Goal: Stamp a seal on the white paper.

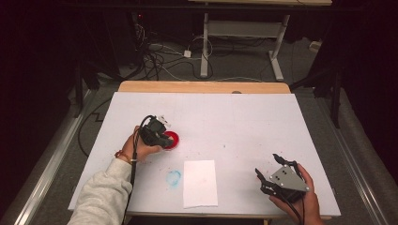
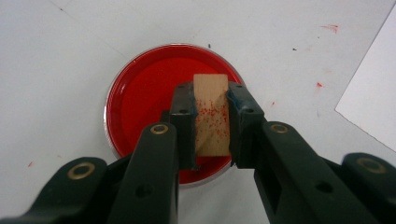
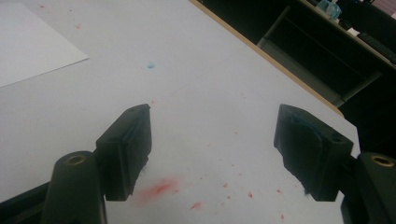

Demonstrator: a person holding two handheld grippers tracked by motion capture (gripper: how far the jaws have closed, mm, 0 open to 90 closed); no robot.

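Observation:
A round dish of red paint [image 2: 144, 98] lies on the white table cover, seen small in the high view as the red dish [image 1: 172, 139] left of centre. My left gripper [image 2: 211, 122] is shut on a small wooden block [image 2: 211, 112] speckled with red, held over the dish; whether the block touches the paint is hidden. From above, the left gripper [image 1: 162, 137] covers part of the dish. A white sheet of paper [image 1: 200, 183] lies near the front edge. My right gripper [image 1: 268, 171] rests open at the front right, and the right gripper [image 3: 215, 154] holds nothing between its jaws.
A blue paint smudge [image 1: 173, 177] marks the cover just left of the paper. Red specks and a red smear [image 3: 161, 187] dot the cover near the right jaws. The table's wooden far edge [image 1: 202, 86] borders a floor with cables and another table's legs [image 1: 204, 47].

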